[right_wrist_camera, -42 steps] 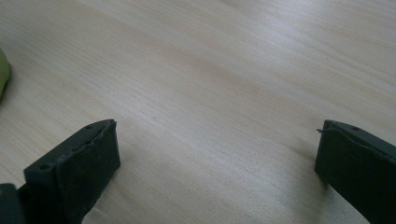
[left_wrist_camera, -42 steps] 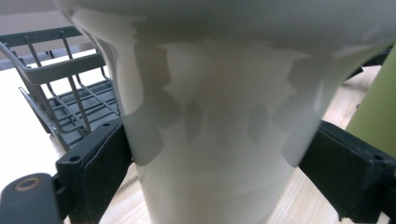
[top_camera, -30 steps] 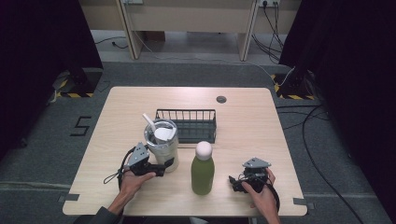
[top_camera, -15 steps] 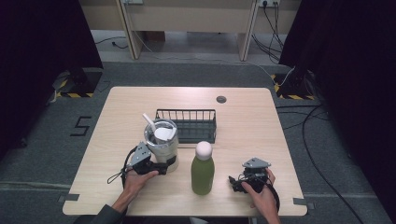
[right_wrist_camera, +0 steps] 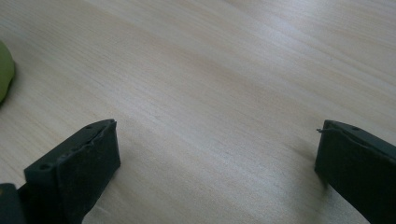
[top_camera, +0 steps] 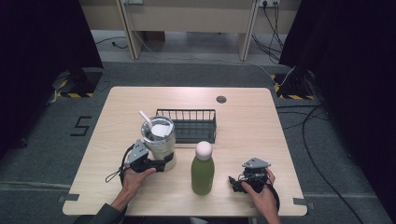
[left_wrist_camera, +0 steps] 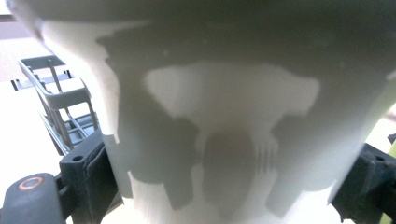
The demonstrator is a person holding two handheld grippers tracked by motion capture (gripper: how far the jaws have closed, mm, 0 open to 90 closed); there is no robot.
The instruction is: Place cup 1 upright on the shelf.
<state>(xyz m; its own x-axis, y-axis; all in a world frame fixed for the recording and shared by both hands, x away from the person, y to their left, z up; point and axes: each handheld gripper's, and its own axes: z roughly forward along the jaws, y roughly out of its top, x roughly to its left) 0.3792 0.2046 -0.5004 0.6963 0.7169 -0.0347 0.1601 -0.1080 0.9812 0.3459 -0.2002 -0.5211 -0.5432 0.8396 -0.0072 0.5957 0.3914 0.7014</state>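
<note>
From the high view, my left gripper [top_camera: 161, 164] has its jaws on either side of the base of the steel cup [top_camera: 160, 140], which stands on the table [top_camera: 252, 126] just in front of the black wire basket [top_camera: 189, 125]. There's a white straw [top_camera: 144, 118] sticking out of the cup. The green bottle [top_camera: 202, 169] stands upright between my two hands, and my right gripper [top_camera: 236, 183] rests low on the table, near the bottle but not touching it.

Left gripper view: cup wall [left_wrist_camera: 219, 116] right up close, both jaws pressed against it, basket [left_wrist_camera: 60, 100] off to the left.

Right gripper view: jaws wide apart over bare wood, nothing between them, bottle edge [right_wrist_camera: 4, 70] at far left.
</note>
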